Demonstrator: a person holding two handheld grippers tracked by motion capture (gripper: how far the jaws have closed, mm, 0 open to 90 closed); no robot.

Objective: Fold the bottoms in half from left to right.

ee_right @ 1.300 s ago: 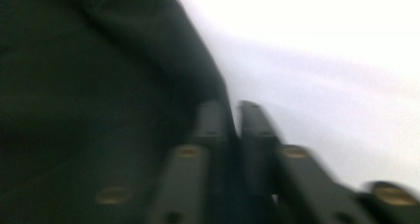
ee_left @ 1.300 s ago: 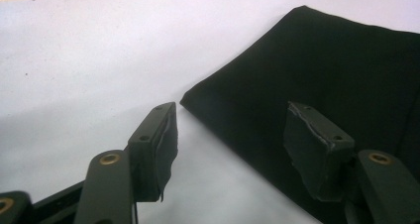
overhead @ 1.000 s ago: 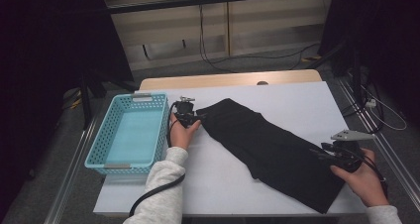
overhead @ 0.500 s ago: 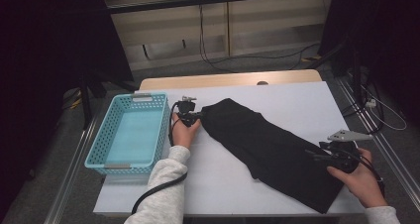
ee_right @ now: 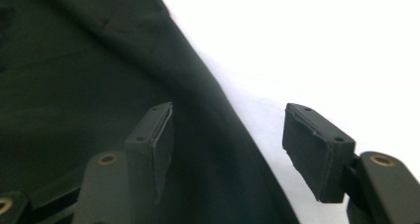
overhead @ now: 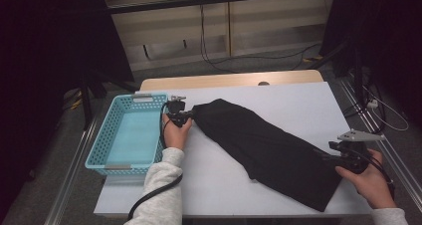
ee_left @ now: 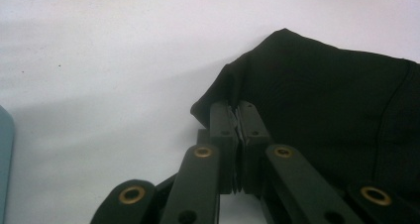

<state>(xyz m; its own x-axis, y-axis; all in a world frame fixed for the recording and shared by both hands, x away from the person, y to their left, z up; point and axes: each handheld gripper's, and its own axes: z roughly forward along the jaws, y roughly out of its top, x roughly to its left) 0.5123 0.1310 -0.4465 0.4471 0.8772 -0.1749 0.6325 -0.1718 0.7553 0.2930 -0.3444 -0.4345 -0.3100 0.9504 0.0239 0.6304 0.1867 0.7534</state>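
Black garment point(overhead: 268, 148) lies diagonally on table point(overhead: 209, 180), just right of blue basket point(overhead: 130, 130), which holds nothing. Left gripper point(ee_left: 238, 116) pinched tight on the corner nearest the basket. Right gripper point(ee_right: 228, 149) half open and just been widening, straddling the far hem, no grip.

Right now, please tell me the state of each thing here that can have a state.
Black garment: spread flat, slanting across the white table.
Left gripper: shut on the garment's corner.
Right gripper: open, jaws astride the garment's edge, not pressing.
Blue basket: upright, nothing inside, at the table's left edge.
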